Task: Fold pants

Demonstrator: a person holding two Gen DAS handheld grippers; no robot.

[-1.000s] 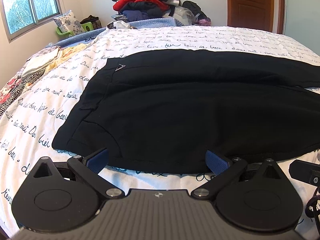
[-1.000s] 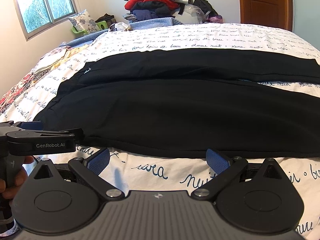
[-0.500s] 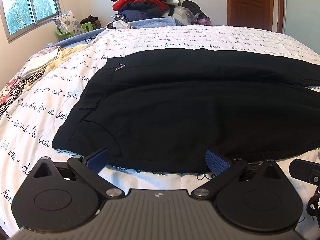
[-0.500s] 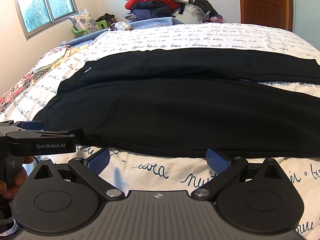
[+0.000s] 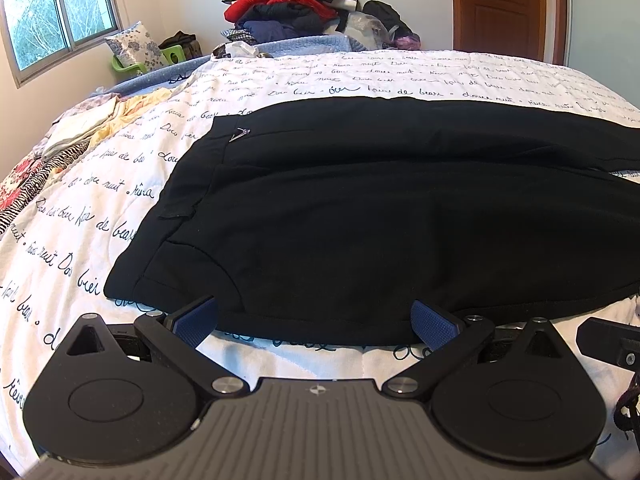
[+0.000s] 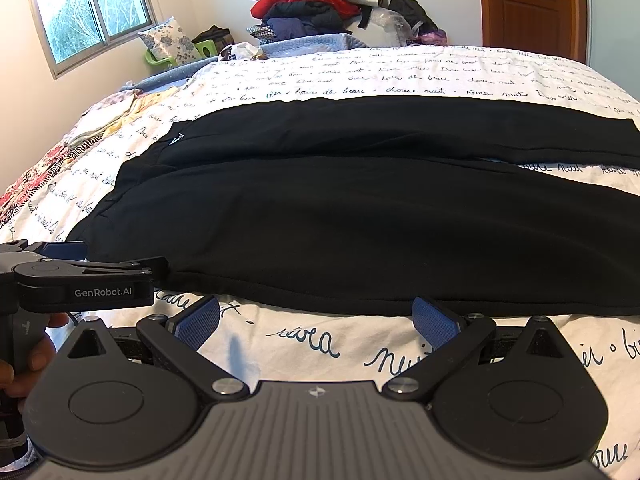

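Black pants lie flat across the bed, waistband at the left, legs running right; they also show in the right wrist view. My left gripper is open, its blue pads straddling the pants' near hem at the hip end. My right gripper is open and empty, just short of the near hem of the front leg. The left gripper's body shows at the left of the right wrist view.
The bed has a white cover with black script. Folded clothes lie at the bed's left edge. A heap of clothes is piled beyond the far edge. A wooden door stands at back right.
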